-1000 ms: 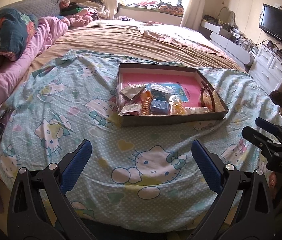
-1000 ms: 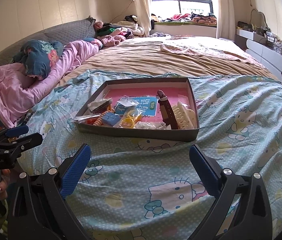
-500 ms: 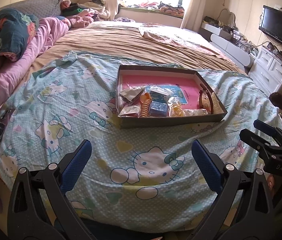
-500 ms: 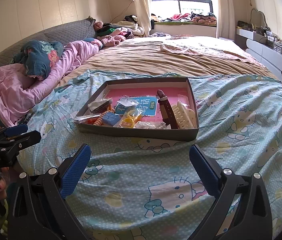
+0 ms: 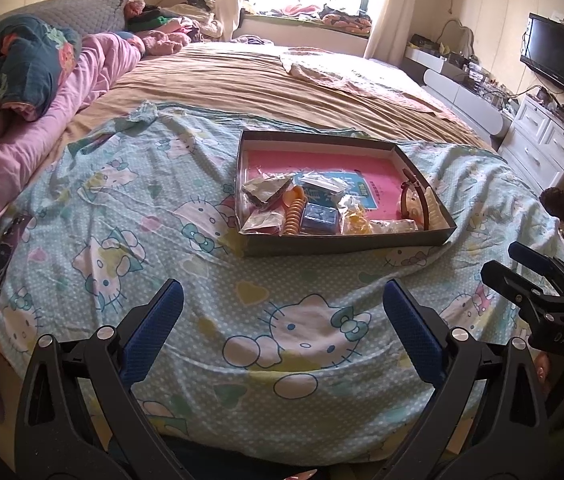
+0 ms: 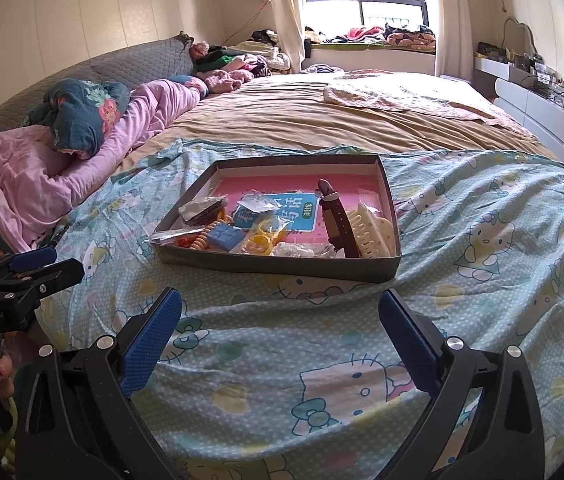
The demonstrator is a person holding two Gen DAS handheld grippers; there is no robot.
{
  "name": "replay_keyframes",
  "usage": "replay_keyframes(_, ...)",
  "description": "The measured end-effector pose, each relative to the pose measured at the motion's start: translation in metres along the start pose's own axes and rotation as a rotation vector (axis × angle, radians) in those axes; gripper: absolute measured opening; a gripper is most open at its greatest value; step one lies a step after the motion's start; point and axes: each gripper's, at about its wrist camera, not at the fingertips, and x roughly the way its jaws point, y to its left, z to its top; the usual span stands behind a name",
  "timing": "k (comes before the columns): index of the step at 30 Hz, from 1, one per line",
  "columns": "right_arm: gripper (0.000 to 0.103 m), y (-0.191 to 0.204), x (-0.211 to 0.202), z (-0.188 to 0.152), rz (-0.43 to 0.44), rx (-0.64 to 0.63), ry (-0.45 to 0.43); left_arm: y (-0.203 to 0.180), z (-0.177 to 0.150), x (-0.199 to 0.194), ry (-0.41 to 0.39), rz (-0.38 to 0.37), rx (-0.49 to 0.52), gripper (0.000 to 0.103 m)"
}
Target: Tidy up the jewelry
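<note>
Our left tongs hang wide open and empty over the bed. Ahead, the tray holds light, slippery packets, a stiff watch strap and a comb; we'd pinch the strap mid-length. Our right tongs gape equally, holding nothing.

I can read white letters "DAS" on the black body of the right hand-held gripper. The blue card in the dark cardboard tray has big white characters, too small for me to read.
</note>
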Motion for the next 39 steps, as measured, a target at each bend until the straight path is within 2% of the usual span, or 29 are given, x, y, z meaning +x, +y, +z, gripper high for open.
replay_keyframes(22,0.098,0.001,0.0,0.0,-0.001,-0.001,-0.002,-0.003,-0.003,0.0,0.006,0.012,-0.003,0.093)
replay_keyframes(34,0.098,-0.005,0.001,0.002,-0.019,0.015,0.005,0.003,-0.005,0.01,0.042,-0.043,-0.064,0.093)
replay_keyframes(39,0.098,-0.02,0.006,0.003,-0.052,0.041,0.008,0.008,-0.003,0.02,0.067,0.021,-0.088,0.093)
